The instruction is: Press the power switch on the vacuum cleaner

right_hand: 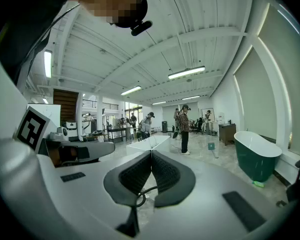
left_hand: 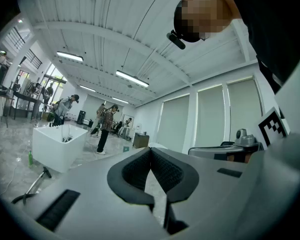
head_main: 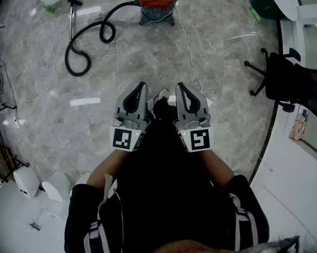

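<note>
The grey marble floor (head_main: 227,78) carries a red vacuum cleaner (head_main: 157,3) at its far edge, well apart from the 2 grippers, with its black hose (head_main: 76,74) looping to the left. The left gripper (head_main: 141,87) and the right gripper (head_main: 180,87) hang side by side, the fingers of each pressed together on nothing.

Open showroom-like hall: marble floor (head_main: 147,62), bathtub (right_hand: 257,154), office chair (head_main: 290,83), strip lights (right_hand: 188,73).

Head view downward (gripper views outward)
</note>
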`<state>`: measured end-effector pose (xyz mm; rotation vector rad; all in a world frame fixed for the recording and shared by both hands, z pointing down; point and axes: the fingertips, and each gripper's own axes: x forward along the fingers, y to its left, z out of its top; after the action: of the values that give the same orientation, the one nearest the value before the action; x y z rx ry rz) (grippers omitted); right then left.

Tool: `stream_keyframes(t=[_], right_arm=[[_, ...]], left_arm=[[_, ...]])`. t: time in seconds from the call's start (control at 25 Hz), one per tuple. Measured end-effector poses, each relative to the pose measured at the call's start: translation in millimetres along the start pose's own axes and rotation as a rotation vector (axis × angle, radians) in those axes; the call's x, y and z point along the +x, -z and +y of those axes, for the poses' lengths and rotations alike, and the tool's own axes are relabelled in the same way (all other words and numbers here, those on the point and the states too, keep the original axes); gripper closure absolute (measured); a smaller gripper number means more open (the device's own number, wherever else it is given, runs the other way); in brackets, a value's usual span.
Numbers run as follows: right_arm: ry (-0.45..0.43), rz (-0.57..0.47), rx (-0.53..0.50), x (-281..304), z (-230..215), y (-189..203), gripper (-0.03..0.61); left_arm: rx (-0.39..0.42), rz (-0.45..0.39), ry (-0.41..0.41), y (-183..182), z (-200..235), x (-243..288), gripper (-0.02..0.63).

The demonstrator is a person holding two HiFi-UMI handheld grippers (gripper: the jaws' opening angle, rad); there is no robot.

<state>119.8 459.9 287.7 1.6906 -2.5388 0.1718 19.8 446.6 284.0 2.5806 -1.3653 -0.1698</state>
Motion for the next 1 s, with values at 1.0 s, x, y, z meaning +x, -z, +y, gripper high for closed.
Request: stream_keyframes(t=[1.0], right_arm=[[-0.013,-0.032,0.08,-31,-29,-5,0.559]], left_arm=[[0.006,-0.018,-0.051,3,-29,2,0.595]])
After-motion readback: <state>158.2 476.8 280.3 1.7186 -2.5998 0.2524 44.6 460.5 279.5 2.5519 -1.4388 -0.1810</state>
